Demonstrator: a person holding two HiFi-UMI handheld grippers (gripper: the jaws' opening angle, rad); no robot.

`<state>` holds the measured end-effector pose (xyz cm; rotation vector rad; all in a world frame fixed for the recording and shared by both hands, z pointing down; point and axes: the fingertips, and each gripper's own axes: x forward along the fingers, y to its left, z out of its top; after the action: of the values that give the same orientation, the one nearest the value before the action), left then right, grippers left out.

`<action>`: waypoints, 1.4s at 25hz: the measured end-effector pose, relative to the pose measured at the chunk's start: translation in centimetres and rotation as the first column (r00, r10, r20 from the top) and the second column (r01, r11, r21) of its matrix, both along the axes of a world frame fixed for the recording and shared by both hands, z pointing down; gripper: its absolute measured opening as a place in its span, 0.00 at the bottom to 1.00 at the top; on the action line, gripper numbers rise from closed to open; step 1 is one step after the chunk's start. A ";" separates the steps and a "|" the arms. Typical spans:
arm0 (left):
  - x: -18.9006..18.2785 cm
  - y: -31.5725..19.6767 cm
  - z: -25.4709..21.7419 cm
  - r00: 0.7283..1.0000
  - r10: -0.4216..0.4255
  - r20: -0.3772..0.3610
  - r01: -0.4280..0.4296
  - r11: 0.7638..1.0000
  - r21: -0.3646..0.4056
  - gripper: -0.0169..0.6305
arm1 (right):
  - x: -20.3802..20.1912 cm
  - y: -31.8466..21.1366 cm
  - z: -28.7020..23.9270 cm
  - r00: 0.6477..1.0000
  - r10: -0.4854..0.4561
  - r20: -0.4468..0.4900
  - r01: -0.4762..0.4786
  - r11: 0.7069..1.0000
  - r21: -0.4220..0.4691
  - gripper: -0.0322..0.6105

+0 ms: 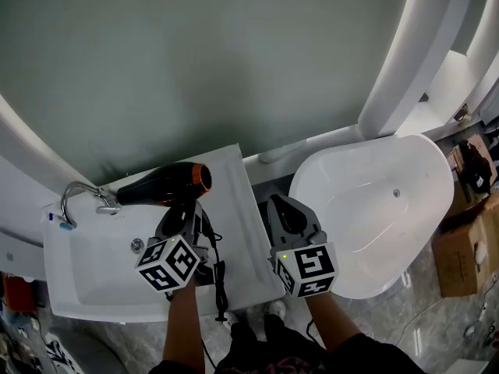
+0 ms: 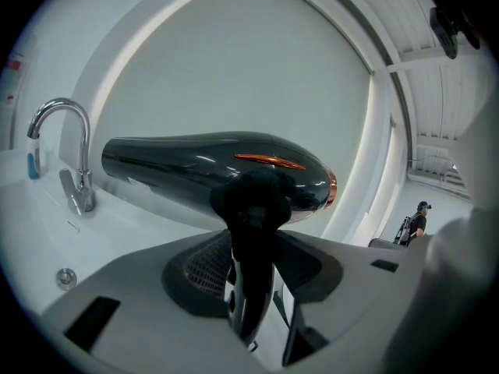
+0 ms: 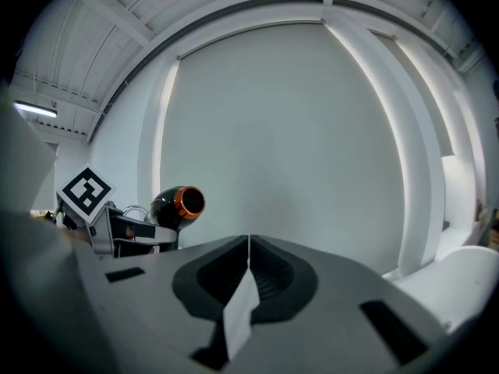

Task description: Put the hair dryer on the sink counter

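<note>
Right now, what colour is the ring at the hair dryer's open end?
Orange ring on a black hair dryer; clearest in the right gripper view.

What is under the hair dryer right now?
The white sink counter lies under the hair dryer, next to the faucet. The left gripper holds its handle. The counter patch directly beneath its body is covered.

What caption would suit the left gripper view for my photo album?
The left tool grips a black hair dryer by its handle above the white sink counter, faucet at left.
</note>
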<state>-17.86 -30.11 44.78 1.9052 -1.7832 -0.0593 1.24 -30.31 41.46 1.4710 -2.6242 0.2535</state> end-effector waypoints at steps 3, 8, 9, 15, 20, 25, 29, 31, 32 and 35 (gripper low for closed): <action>-0.3 -0.7 1.0 1.000 -0.002 0.000 0.002 1.000 -0.020 0.29 | -1.0 -0.8 1.1 1.000 -0.015 -0.006 0.015 0.999 -0.035 0.08; -0.7 -1.9 2.8 1.000 0.005 -0.002 -0.005 0.998 -0.057 0.29 | -2.9 -2.3 3.2 0.998 -0.054 -0.026 0.051 0.994 -0.101 0.09; -0.8 -2.2 3.1 1.000 0.005 -0.004 -0.005 0.998 -0.062 0.29 | -3.4 -2.6 3.6 0.998 -0.063 -0.030 0.059 0.992 -0.113 0.09; -1.5 -3.4 5.2 1.000 -0.002 -0.024 -0.001 0.996 -0.092 0.29 | -5.5 -3.8 5.9 0.994 -0.100 -0.038 0.093 0.984 -0.154 0.08; -1.9 -3.9 6.9 0.999 -0.006 -0.042 0.001 0.993 -0.120 0.29 | -6.4 -4.6 7.5 0.993 -0.116 -0.035 0.108 0.977 -0.182 0.08; -2.4 -4.6 8.9 0.999 0.014 -0.040 -0.020 0.990 -0.140 0.29 | -7.5 -5.2 9.5 0.992 -0.122 -0.043 0.111 0.973 -0.202 0.08; -2.8 -5.3 10.1 0.999 0.011 -0.049 -0.019 0.988 -0.151 0.29 | -8.0 -5.4 10.9 0.991 -0.124 -0.046 0.111 0.970 -0.218 0.08; -2.9 -5.5 10.7 0.998 0.009 -0.054 -0.018 0.986 -0.163 0.29 | -8.1 -5.3 11.4 0.991 -0.127 -0.047 0.113 0.968 -0.225 0.08; -2.8 -5.6 11.0 0.998 0.010 -0.057 -0.020 0.985 -0.170 0.29 | -8.1 -5.2 11.6 0.990 -0.129 -0.048 0.115 0.966 -0.230 0.08; -2.4 -5.9 11.6 0.998 0.013 -0.059 -0.024 0.982 -0.187 0.29 | -8.0 -5.2 12.2 0.990 -0.135 -0.049 0.119 0.961 -0.249 0.08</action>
<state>-20.23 -36.03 56.40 1.7688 -1.6704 0.0582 -6.78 -35.51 53.67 1.2058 -2.5147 0.4880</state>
